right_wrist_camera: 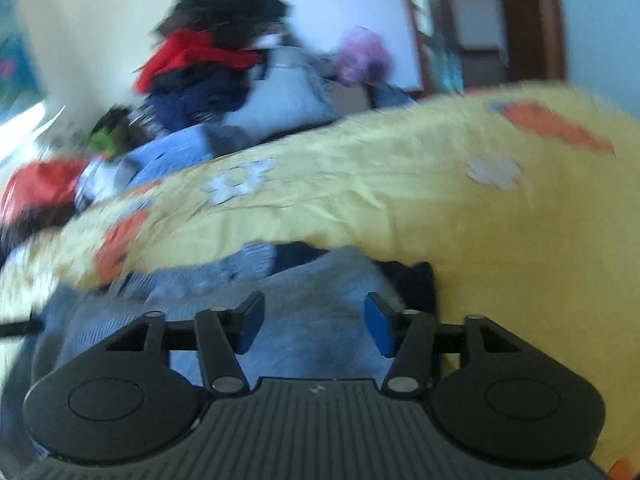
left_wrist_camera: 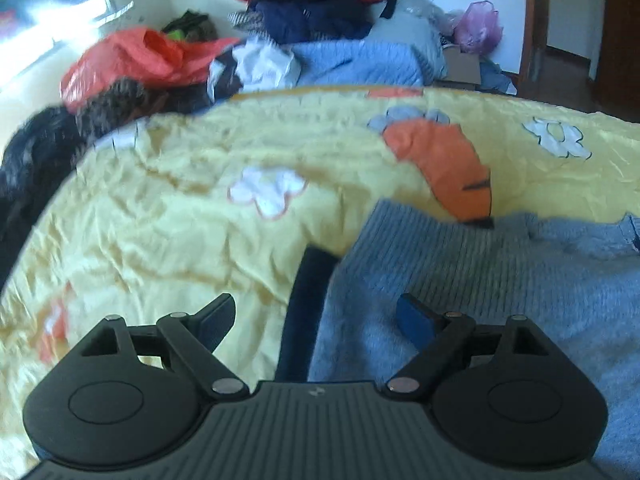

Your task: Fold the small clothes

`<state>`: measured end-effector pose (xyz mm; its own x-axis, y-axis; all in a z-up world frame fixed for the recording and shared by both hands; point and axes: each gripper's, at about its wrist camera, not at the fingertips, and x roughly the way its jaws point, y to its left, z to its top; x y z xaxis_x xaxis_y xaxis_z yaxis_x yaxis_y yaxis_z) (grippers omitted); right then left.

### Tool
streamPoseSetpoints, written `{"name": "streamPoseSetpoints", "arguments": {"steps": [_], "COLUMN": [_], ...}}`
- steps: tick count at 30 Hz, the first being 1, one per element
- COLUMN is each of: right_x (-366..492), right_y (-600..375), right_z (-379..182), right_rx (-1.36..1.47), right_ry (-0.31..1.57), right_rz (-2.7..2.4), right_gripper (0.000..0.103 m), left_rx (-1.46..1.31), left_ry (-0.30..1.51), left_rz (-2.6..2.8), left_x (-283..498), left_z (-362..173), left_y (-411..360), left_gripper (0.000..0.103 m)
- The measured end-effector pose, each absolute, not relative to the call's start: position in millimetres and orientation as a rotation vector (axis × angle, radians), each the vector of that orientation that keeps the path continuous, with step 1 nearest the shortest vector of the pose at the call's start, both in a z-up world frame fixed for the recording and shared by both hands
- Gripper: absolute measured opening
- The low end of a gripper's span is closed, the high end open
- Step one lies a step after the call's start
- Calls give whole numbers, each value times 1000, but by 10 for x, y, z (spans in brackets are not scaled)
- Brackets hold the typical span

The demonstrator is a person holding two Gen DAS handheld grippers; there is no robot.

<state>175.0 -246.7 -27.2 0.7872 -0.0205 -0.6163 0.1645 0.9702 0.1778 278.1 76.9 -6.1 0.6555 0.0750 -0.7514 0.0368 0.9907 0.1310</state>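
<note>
Bedroom, bed covered by a yellow quilt (left_wrist_camera: 168, 232) printed with white flowers and orange carrots; heap of clothes (left_wrist_camera: 316, 4) piled at the far end, red plastic bag (left_wrist_camera: 132, 60) to its left, doorway at right. Blue-grey knit sweater (left_wrist_camera: 500, 280) lying on the near part of the quilt, ribbed band along its far edge, dark navy strip (left_wrist_camera: 308, 312) along its left side, either trim or a second piece underneath, can't tell which. Surface soft, fuzzy, lightly rumpled, not yet squared up. Left gripper (left_wrist_camera: 320, 320) jaws wide apart, nothing between the pads, hovering over the sweater's left border with the navy strip running between the fingers. Right gripper (right_wrist_camera: 316, 326) also spread, nothing pinched, low over the sweater's body; right wrist view heavily smeared, so detail there unreliable. Looks like a regrasp between folds. Best approach, as judged: pick matching points on one edge with both grippers, pinch all layers of the knit together, not just the top one. Lift only enough to clear the quilt, carry across evenly, lay down flat. Avoid catching the quilt cover along with the knit. Thick knit likely to spring back, so press the crease before releasing.
</note>
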Motion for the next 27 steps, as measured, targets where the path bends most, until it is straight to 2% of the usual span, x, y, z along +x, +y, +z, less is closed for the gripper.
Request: {"name": "streamPoseSetpoints", "arguments": {"steps": [1, 3, 6, 8, 9, 16, 27], "right_x": [1753, 1762, 1633, 1498, 1433, 1007, 639], "right_y": [-2411, -2408, -2480, -2470, -2447, -2170, -1664], "right_z": [-253, -249, -138, -80, -69, -45, -207], "right_rx": [176, 98, 171, 219, 224, 181, -154], "right_ry": [672, 697, 668, 648, 643, 695, 823], "right_rz": [-124, -214, -203, -123, -95, 27, 43], "right_gripper": [77, 78, 79, 83, 88, 89, 91], "left_rx": [112, 78, 90, 109, 111, 74, 186], "left_ry": [861, 863, 847, 843, 845, 859, 865], "left_rz": [13, -1, -25, -36, -42, -77, -101], "left_x": [2756, 2671, 2486, 2350, 2292, 1812, 1277], "left_z": [-72, -60, -11, 12, 15, -22, -169], "left_y": [811, 879, 942, 993, 1018, 1210, 1203], "left_gripper": [88, 88, 88, 88, 88, 88, 88]}}
